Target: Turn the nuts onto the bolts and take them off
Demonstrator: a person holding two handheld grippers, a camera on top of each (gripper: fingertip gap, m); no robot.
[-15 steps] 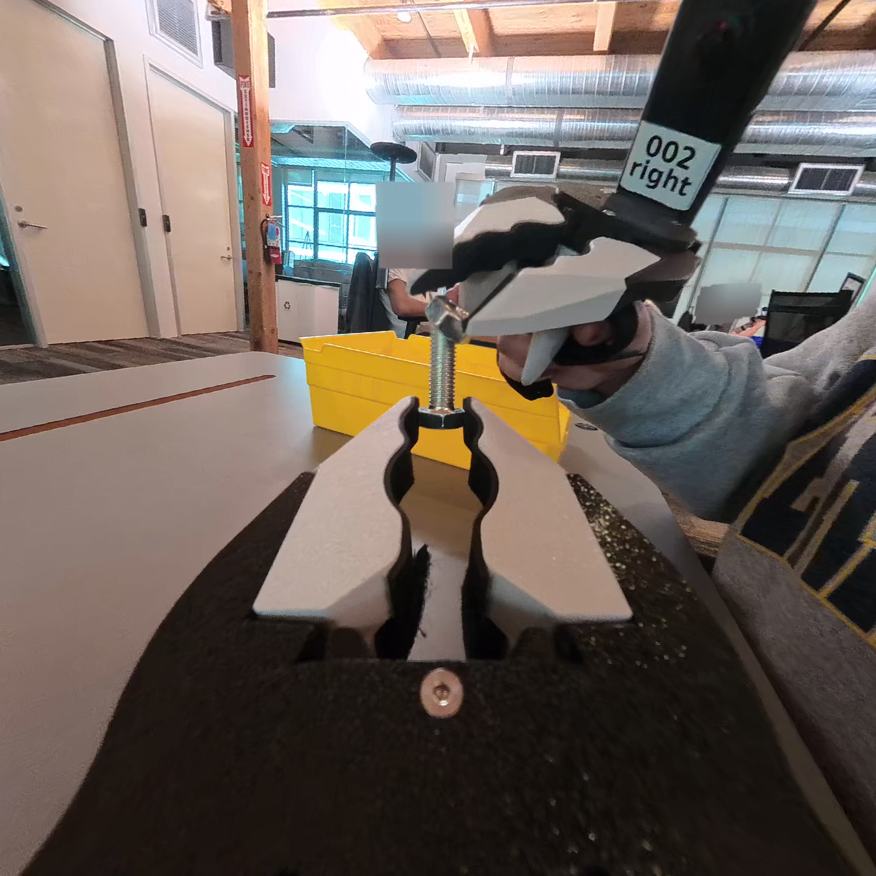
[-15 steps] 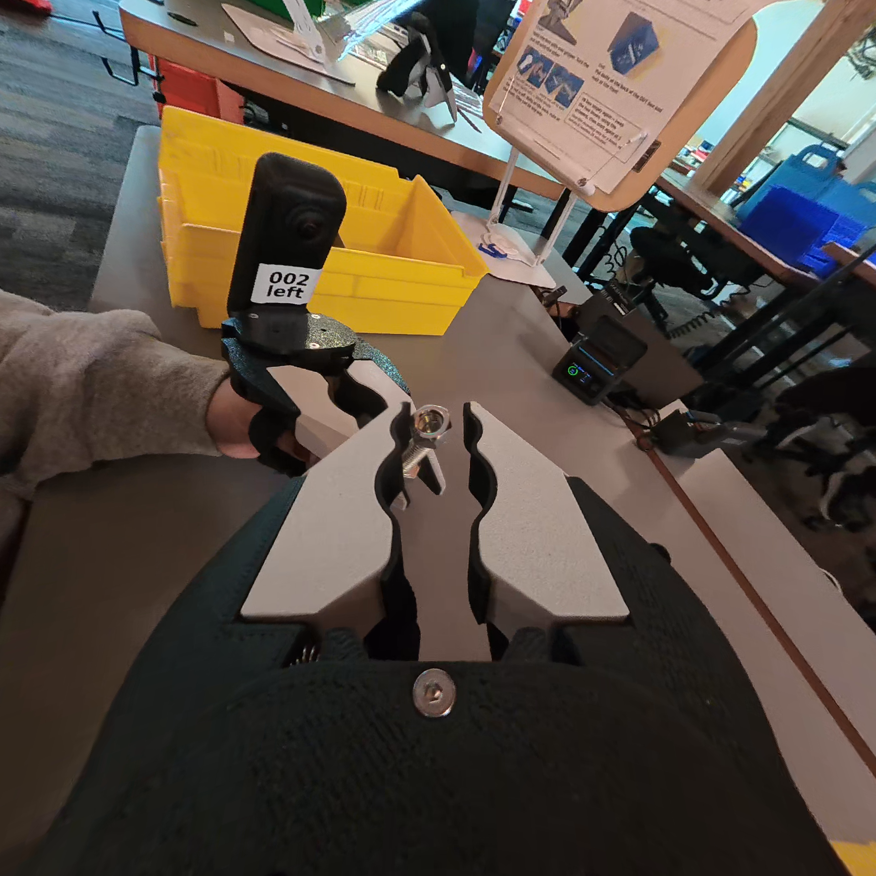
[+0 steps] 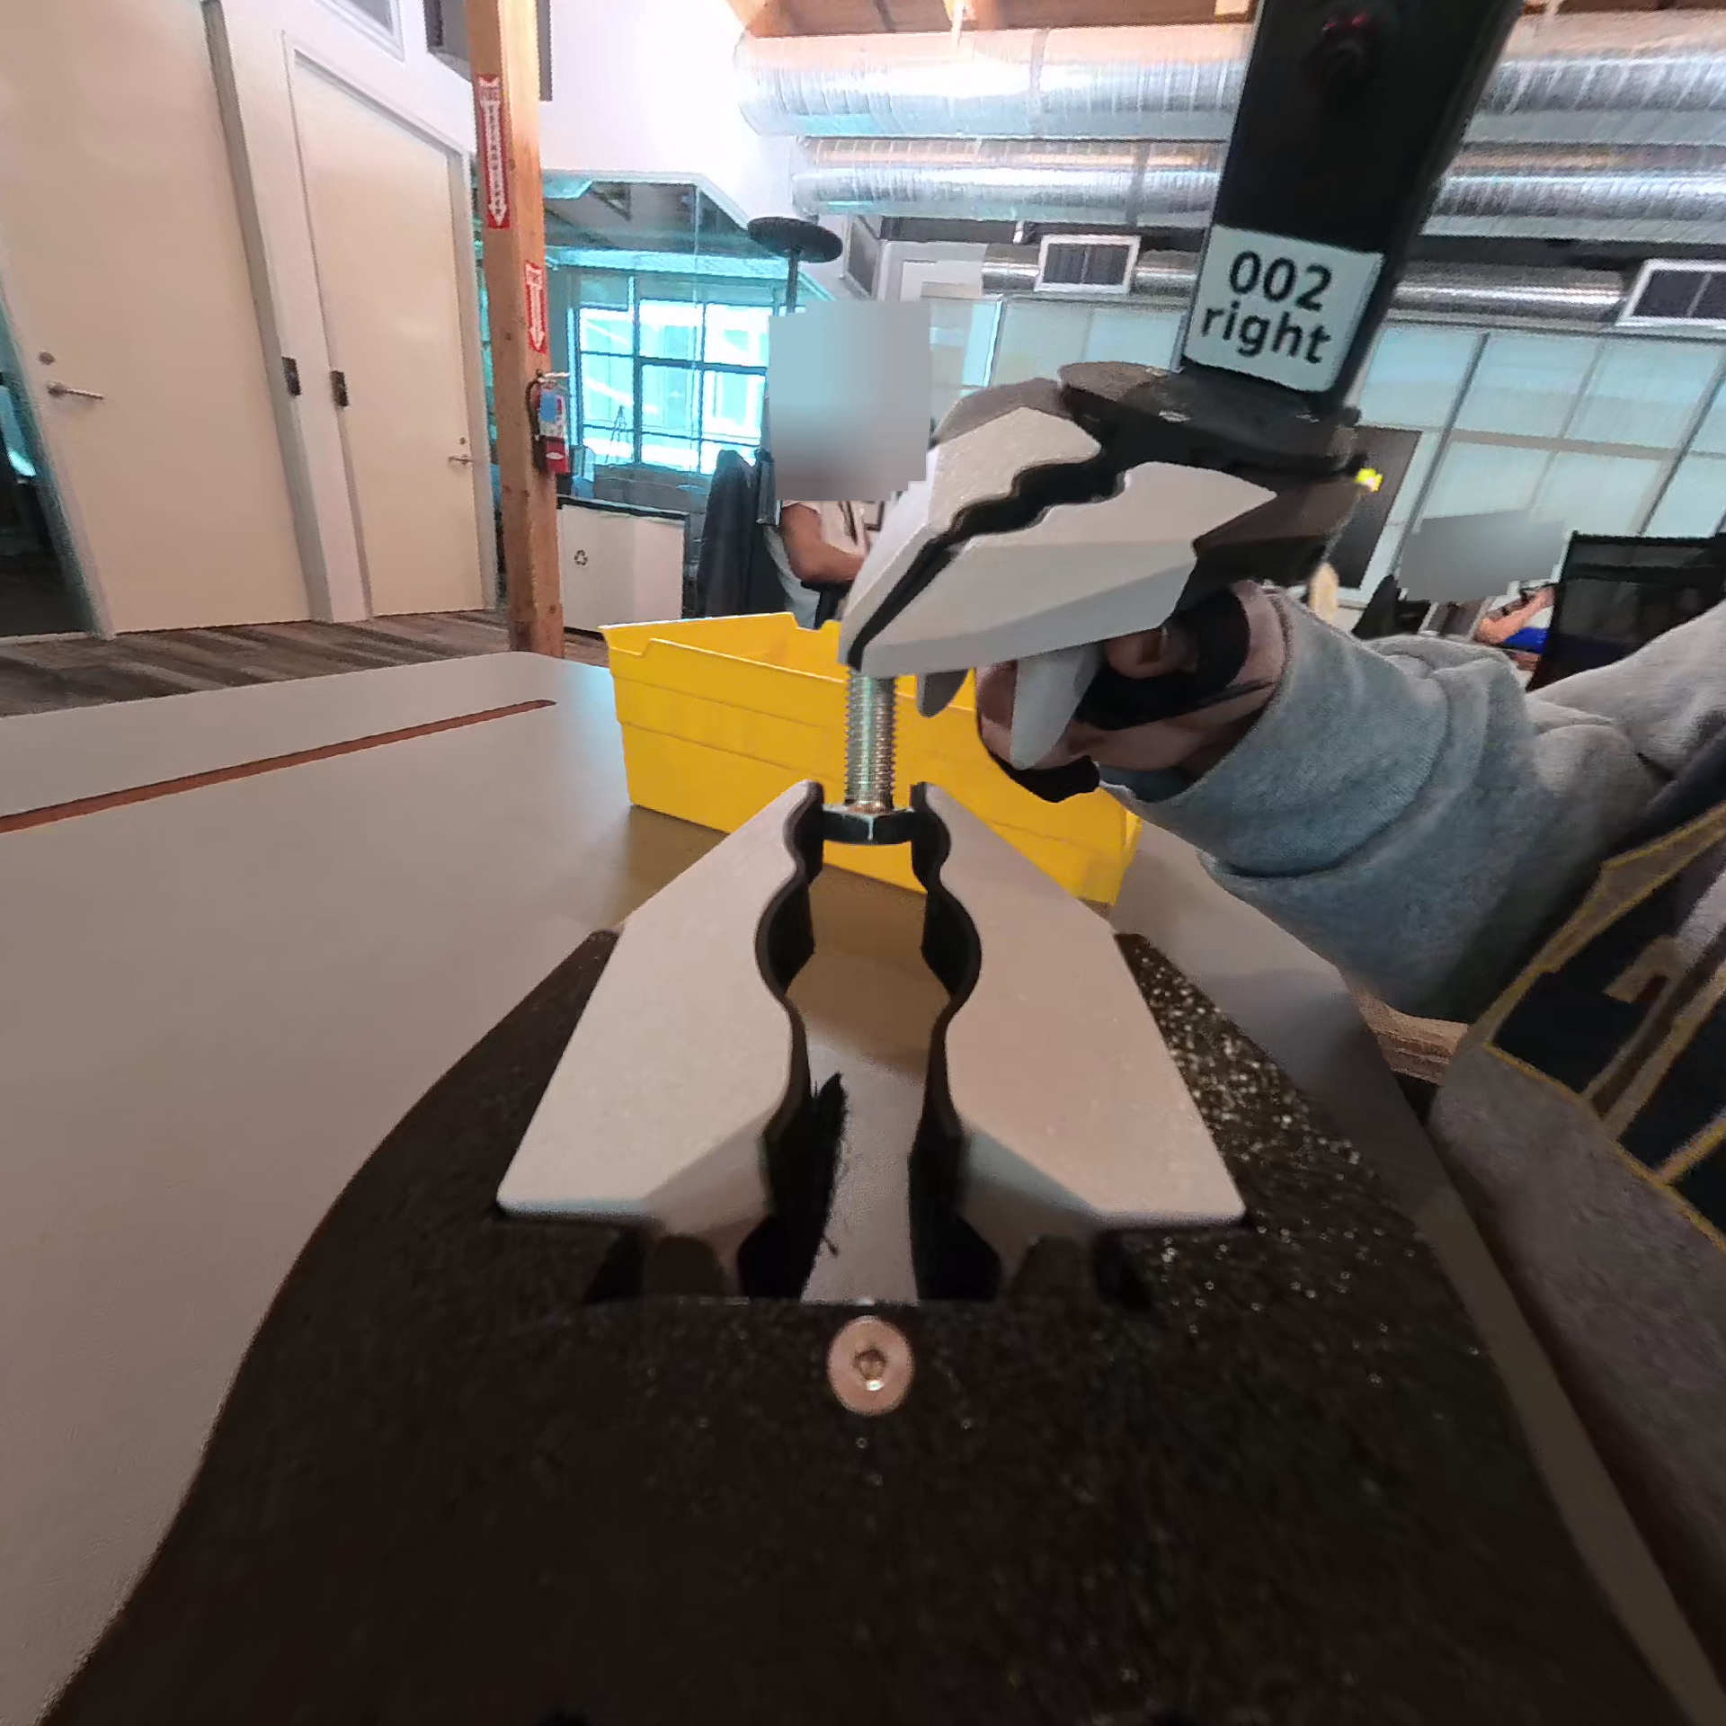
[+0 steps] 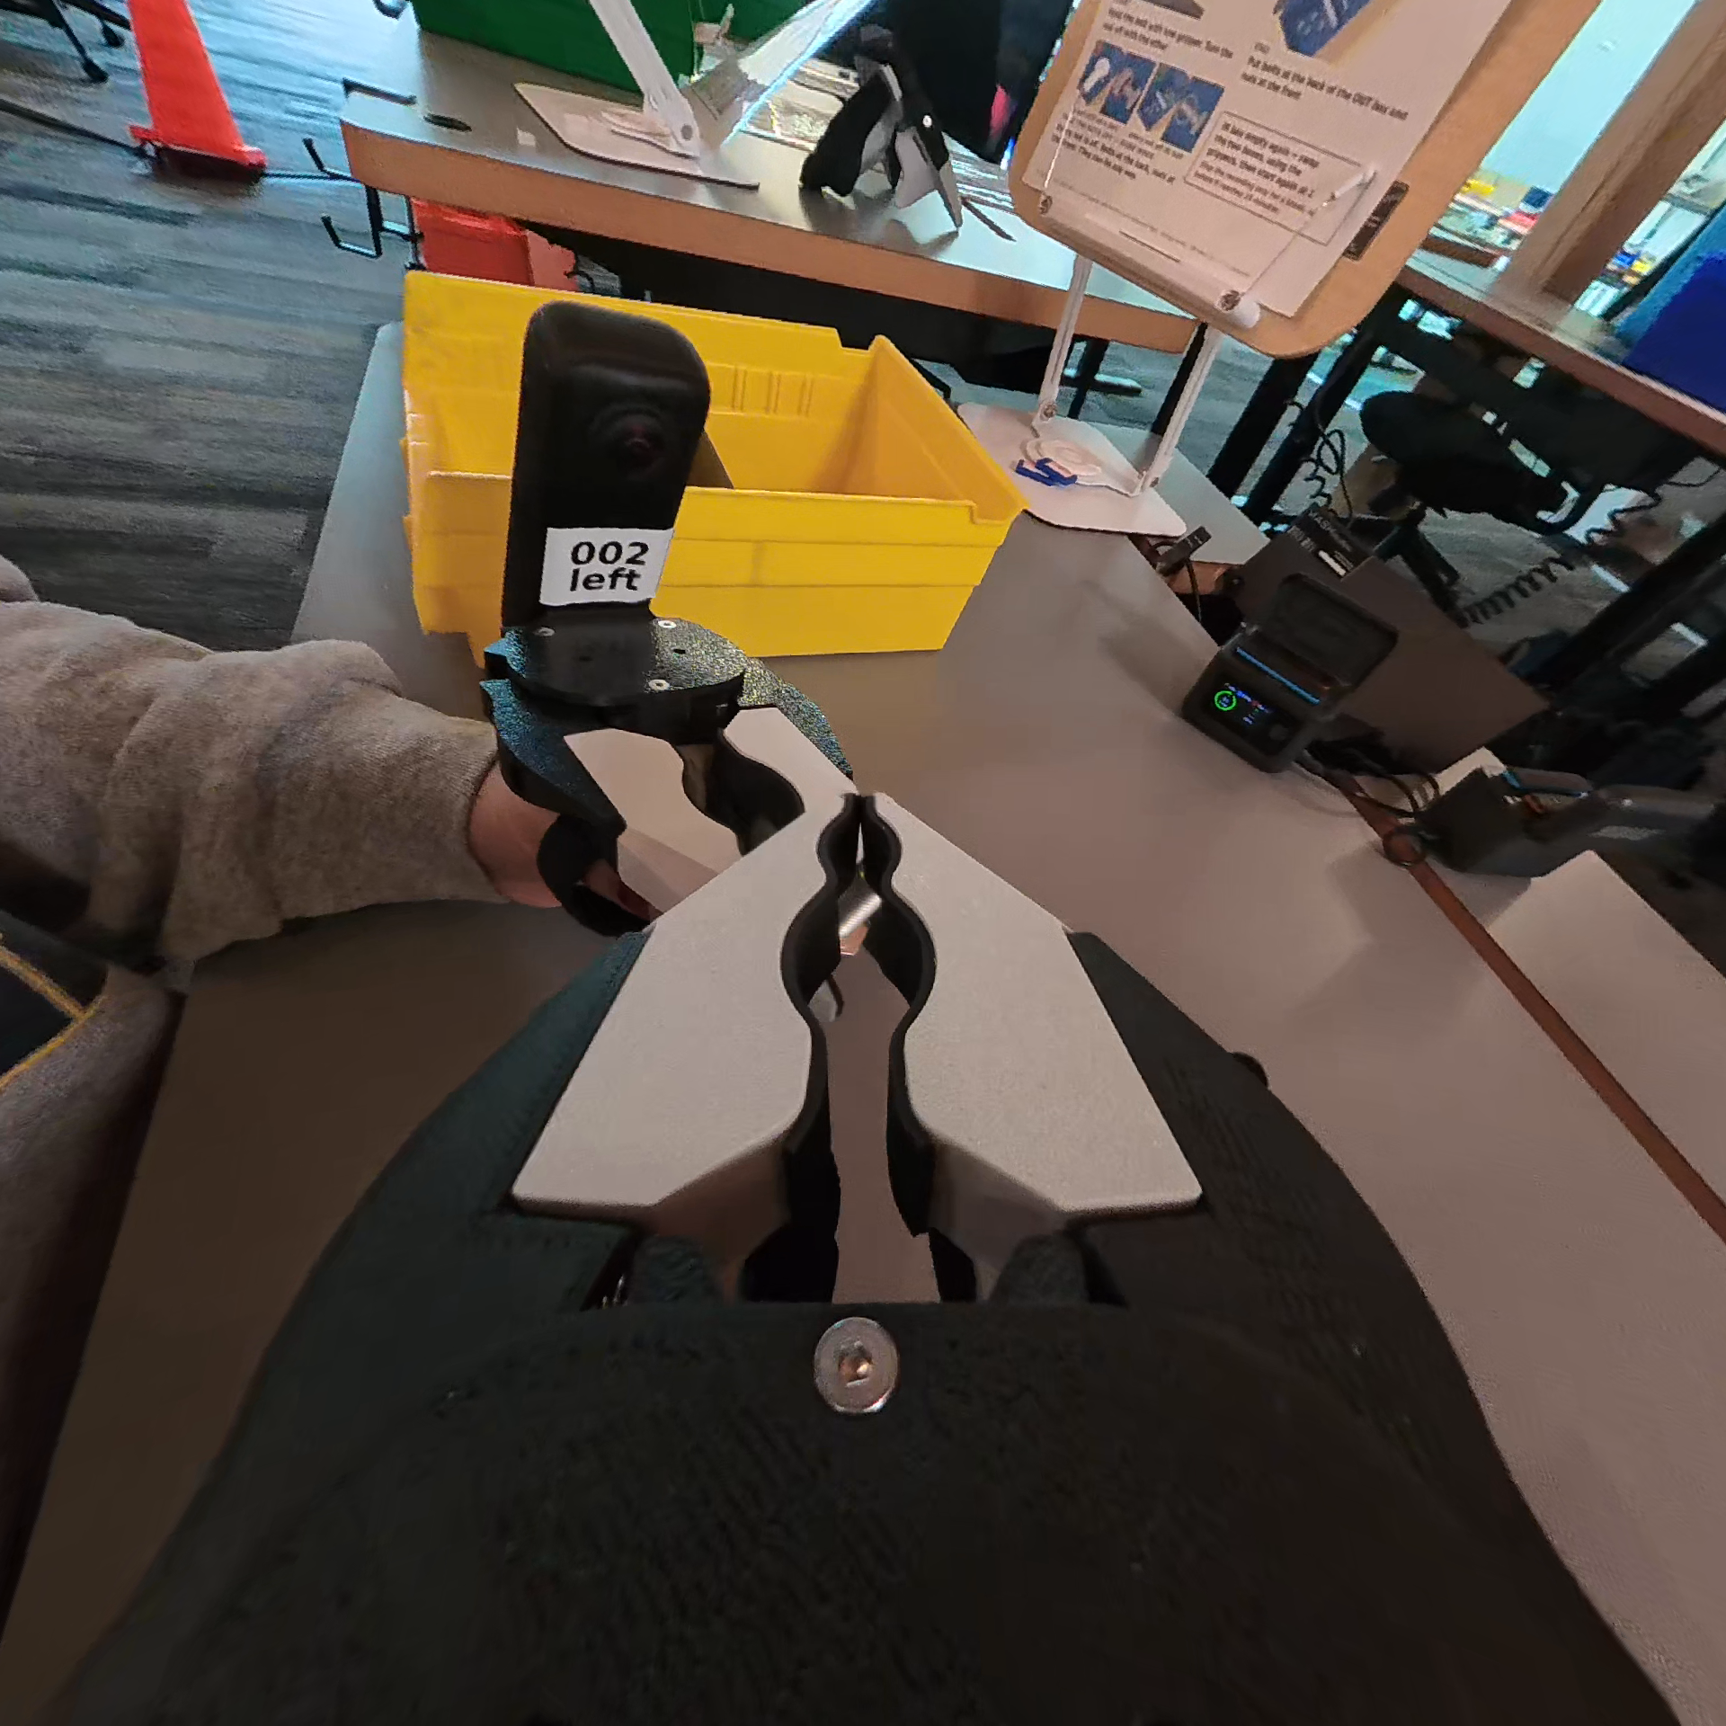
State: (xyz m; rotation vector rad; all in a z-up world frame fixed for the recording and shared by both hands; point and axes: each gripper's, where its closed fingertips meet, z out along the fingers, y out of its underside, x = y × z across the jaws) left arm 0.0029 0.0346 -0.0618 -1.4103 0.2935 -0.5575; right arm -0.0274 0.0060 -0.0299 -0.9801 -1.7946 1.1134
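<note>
Bright, even indoor light, window glare behind, wide-angle bending at edges, perhaps slight background blur

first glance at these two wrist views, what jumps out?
The upright bolt in mid-frame: the left gripper clamps its hex head from below, while the right gripper comes down from the upper right and is shut on the bolt's top end. Behind them, a bright yellow bin sits on the grey table; the part of its inside that shows looks empty.
</note>
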